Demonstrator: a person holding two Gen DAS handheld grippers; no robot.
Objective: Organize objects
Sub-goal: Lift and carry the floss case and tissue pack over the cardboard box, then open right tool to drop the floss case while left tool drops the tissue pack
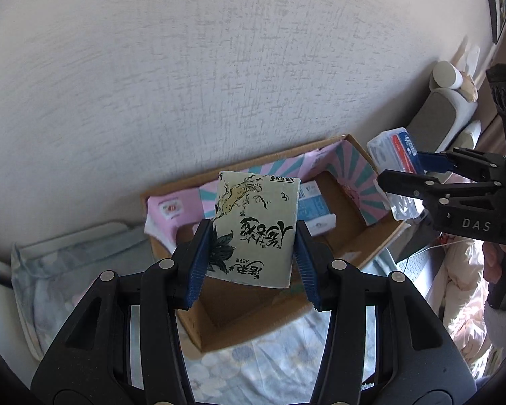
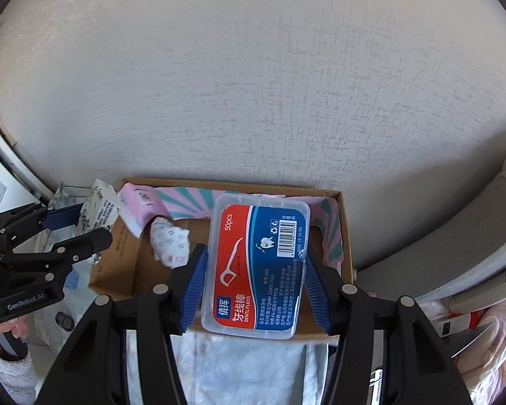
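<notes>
My left gripper (image 1: 251,253) is shut on a pale green tissue pack (image 1: 256,229) with black brush lettering and holds it above an open cardboard box (image 1: 246,324) on the bed. My right gripper (image 2: 253,287) is shut on a clear plastic dental floss box (image 2: 258,266) with a red and blue label, held over the box's near right part (image 2: 345,236). In the left wrist view the right gripper (image 1: 401,172) and floss box (image 1: 393,150) show at the right. In the right wrist view the left gripper (image 2: 81,227) and tissue pack (image 2: 99,211) show at the left.
The box holds pink tissue packs (image 2: 141,209), a white patterned pack (image 2: 168,241) and a blue-white pack (image 1: 312,209). It stands on a floral bedsheet (image 1: 273,368) against a textured white wall (image 1: 219,67). A grey cushion (image 2: 455,246) lies to the right, a pillow (image 1: 50,260) to the left.
</notes>
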